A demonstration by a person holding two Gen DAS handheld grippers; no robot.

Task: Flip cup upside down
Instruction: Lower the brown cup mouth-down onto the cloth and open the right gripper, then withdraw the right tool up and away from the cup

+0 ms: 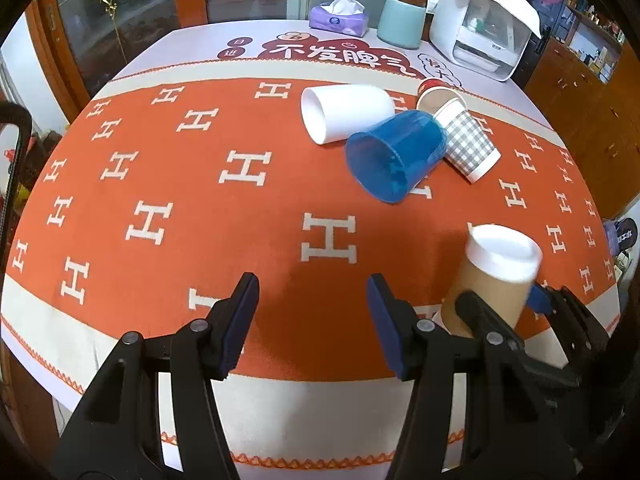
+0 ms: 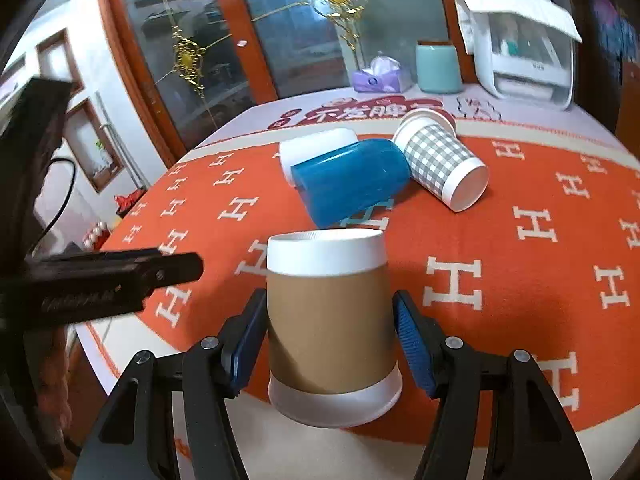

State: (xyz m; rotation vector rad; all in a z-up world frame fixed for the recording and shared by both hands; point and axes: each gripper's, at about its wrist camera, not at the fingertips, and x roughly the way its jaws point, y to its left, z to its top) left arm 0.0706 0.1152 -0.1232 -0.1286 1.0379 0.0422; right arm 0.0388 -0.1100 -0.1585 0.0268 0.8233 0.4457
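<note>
At the bottom of the right wrist view, the right gripper [image 2: 330,344] is bracketing a brown paper cup with white bands at top and bottom [image 2: 330,320]. Its blue-padded fingers [image 2: 250,340] are sitting just beside the walls; whether they are gripping cannot be told. The cup is showing its closed base upward and its wider rim toward the orange patterned tablecloth [image 2: 520,300], so the flip appears largely done, with setting down and release remaining. In the left wrist view, the left gripper [image 1: 312,312] is hanging wide open and empty at lower centre. Farther back, upper centre, a blue plastic cup [image 2: 352,184], a grey checked paper cup [image 2: 440,164] and a white cup [image 1: 344,114] are lying toppled together.
</note>
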